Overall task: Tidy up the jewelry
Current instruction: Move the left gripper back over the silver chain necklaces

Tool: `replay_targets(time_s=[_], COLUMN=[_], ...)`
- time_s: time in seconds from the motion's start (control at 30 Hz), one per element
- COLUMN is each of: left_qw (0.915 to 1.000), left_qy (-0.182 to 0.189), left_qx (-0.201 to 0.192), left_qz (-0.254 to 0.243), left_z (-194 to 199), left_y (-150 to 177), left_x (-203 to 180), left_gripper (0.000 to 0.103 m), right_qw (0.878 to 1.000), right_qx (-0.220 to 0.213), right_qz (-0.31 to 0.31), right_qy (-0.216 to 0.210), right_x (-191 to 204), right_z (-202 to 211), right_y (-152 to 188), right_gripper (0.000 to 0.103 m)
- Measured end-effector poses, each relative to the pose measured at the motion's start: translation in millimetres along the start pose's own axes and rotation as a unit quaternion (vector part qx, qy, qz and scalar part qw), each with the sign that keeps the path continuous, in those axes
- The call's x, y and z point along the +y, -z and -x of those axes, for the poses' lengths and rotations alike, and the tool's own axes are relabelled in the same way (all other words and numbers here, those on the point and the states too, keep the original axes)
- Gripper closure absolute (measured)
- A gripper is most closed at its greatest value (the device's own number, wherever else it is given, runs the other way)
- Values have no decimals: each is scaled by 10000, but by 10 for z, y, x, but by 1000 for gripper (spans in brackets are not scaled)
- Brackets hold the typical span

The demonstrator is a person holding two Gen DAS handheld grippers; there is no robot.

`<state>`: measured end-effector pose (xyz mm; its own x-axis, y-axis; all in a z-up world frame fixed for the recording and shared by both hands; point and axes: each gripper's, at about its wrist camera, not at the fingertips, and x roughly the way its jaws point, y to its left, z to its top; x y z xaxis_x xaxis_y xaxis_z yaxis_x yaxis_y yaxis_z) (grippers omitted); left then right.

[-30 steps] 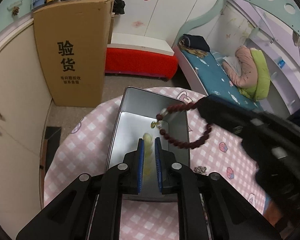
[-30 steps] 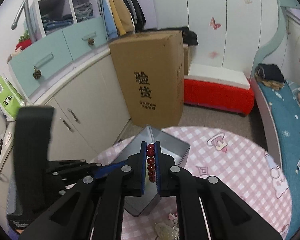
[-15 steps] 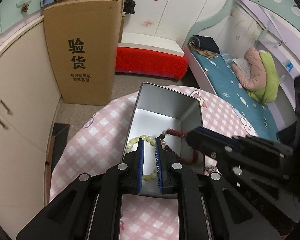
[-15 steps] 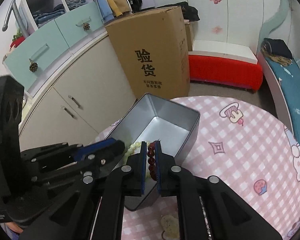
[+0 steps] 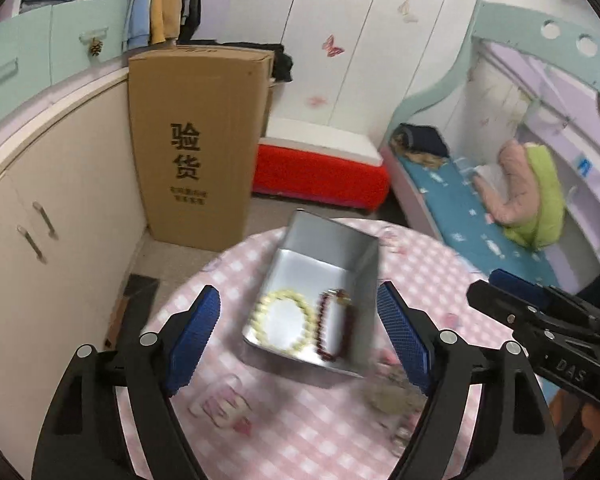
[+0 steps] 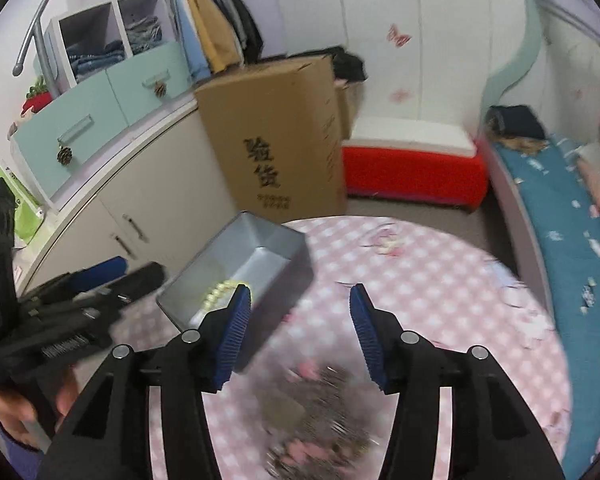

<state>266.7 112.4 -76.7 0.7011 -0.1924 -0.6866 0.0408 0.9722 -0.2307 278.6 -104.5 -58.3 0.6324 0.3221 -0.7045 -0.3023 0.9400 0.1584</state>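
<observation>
An open silver tin (image 5: 342, 244) stands on the round pink-checked table (image 5: 300, 424). Inside it lie a cream bead bracelet (image 5: 286, 322) and, to its right, a dark red bead bracelet (image 5: 336, 330). My left gripper (image 5: 298, 300) hovers above the tin's near end, its jaws opening, with nothing pressed between the pads. My right gripper (image 6: 300, 296) is right of the tin (image 6: 260, 240), jaws opening and empty, above a blurred heap of jewelry (image 6: 320, 408). The cream bracelet (image 6: 220, 294) peeks out beside its left finger. The heap (image 5: 392, 394) lies near the tin's front right corner.
A tall cardboard box (image 5: 196, 140) stands on the floor beyond the table, with cream cabinets (image 5: 40, 220) on the left. A red bench (image 5: 320, 168) and a blue bed (image 5: 480, 220) lie behind and to the right. A hand (image 6: 16, 416) holds the left gripper.
Both grippers were shut on bracelets over the tin. Now both have opened, the cream and red bracelets lie in the tin, and both grippers have drawn back from it.
</observation>
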Motion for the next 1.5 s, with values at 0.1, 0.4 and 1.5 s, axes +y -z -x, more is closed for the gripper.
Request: replay_targets(time_s=[0.1,0.4,1.5], left_qw=[9996,9985,9871], left_qy=[145,46,-55], left_qx=[-215,-531,999], left_qz=[-111,-78,-1247], left_z=[230,577,-628], left_y=[96,509,1328], left_x=[-143,-416,-1211], left_gripper=[25,22,76], right_qw=[9994,9954,9963], right_qx=[-231,-479,335], right_qz=[-15,-128,-649], right_qy=[252,816,461], right_x=[-166,-529,-1028], right_z=[284,737,329], right_y=[143,692,1472], right_gripper=[40,35,35])
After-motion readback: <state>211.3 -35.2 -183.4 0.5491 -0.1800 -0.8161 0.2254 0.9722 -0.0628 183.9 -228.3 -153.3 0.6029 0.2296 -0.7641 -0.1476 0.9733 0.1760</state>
